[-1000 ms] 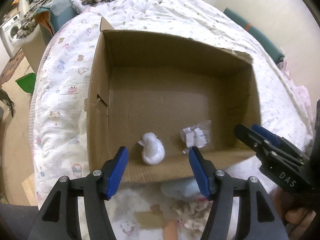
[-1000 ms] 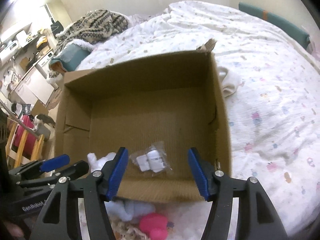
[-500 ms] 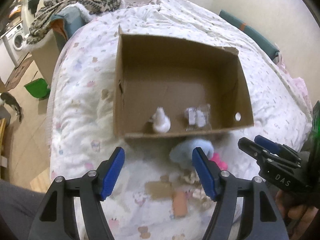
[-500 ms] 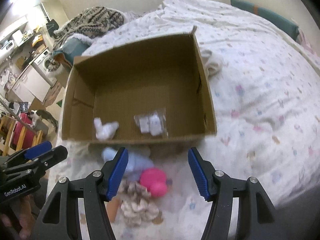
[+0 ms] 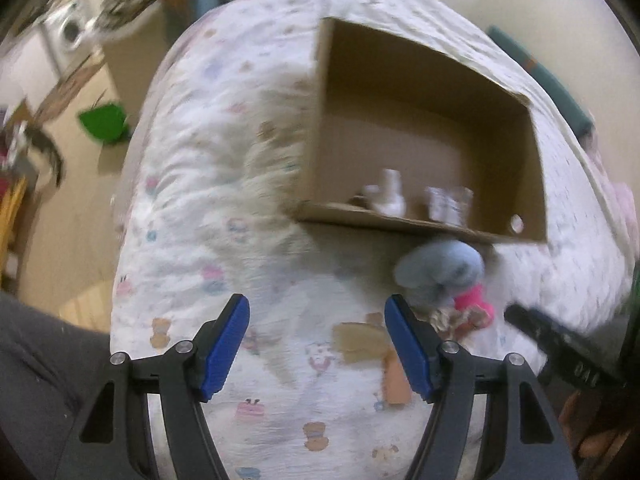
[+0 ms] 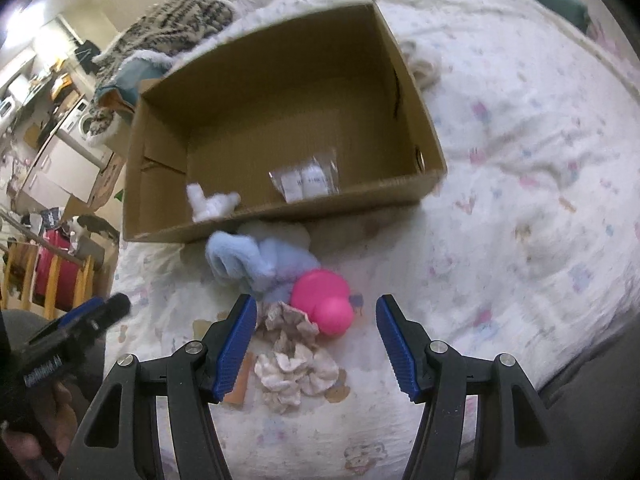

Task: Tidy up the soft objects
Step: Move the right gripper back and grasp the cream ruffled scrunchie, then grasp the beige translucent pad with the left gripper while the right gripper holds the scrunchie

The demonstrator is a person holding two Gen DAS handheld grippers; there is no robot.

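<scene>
Both tools hang above the bed (image 6: 520, 128) with their blue-padded jaws spread wide and nothing between them. Just ahead of the right tool (image 6: 316, 344) lies a small heap of soft things on the printed quilt: a pink plush toy (image 6: 324, 300) between its fingertips and slightly forward, a crumpled beige-and-white cloth (image 6: 296, 356) close to its left finger, and a light blue fuzzy item (image 6: 256, 260) farther forward, touching the near wall of the cardboard box (image 6: 280, 88). Inside the box, beyond that wall, sit a white fluffy piece (image 6: 208, 200) and a clear packet holding white items (image 6: 308, 180). The left tool (image 5: 316, 344) is over bare quilt; from it the same heap lies ahead and to the right, blurred. A patterned knit blanket (image 6: 168, 28) lies far ahead to the left.
</scene>
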